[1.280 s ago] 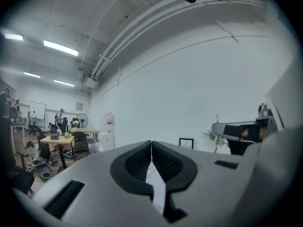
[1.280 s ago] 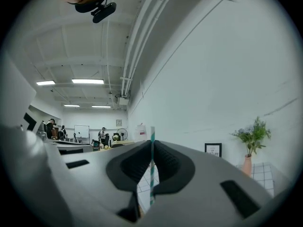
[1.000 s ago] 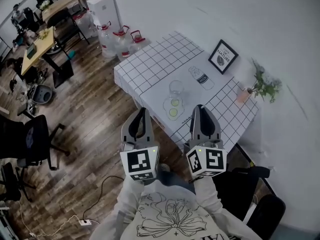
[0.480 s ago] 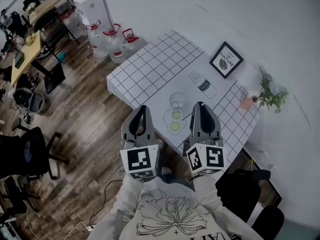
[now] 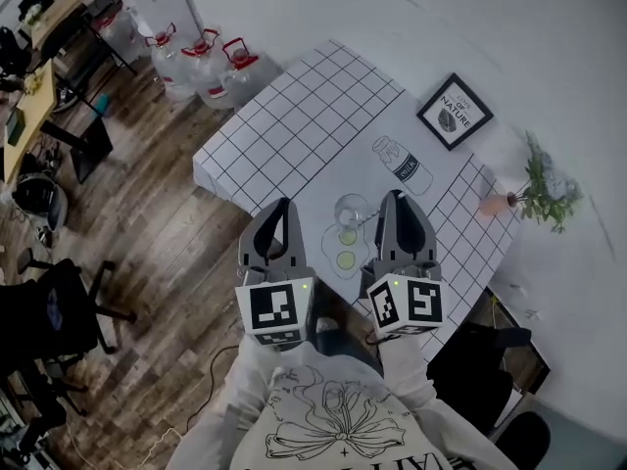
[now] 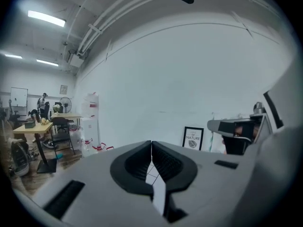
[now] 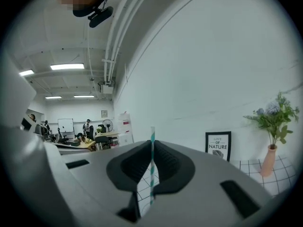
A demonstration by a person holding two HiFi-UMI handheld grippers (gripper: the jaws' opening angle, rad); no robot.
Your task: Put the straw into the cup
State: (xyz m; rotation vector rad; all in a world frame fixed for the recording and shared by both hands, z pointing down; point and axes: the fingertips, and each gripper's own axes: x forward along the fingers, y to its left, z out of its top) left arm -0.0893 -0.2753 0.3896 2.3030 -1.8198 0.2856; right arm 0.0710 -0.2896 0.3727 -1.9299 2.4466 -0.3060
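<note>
Currently pinching the straw (image 7: 152,169) upright in the right gripper's (image 7: 151,145) shut jaws, left gripper's (image 6: 151,145) shut empty, seemingly just beside the cup (image 5: 350,207); liable to miss the rim if tilted.

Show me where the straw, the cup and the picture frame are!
straw (image 7: 152,148): right gripper view, on its striped middle.
cup (image 5: 350,207): head view, on its see-through middle.
picture frame (image 5: 454,112): head view, on the middle of the print.
</note>
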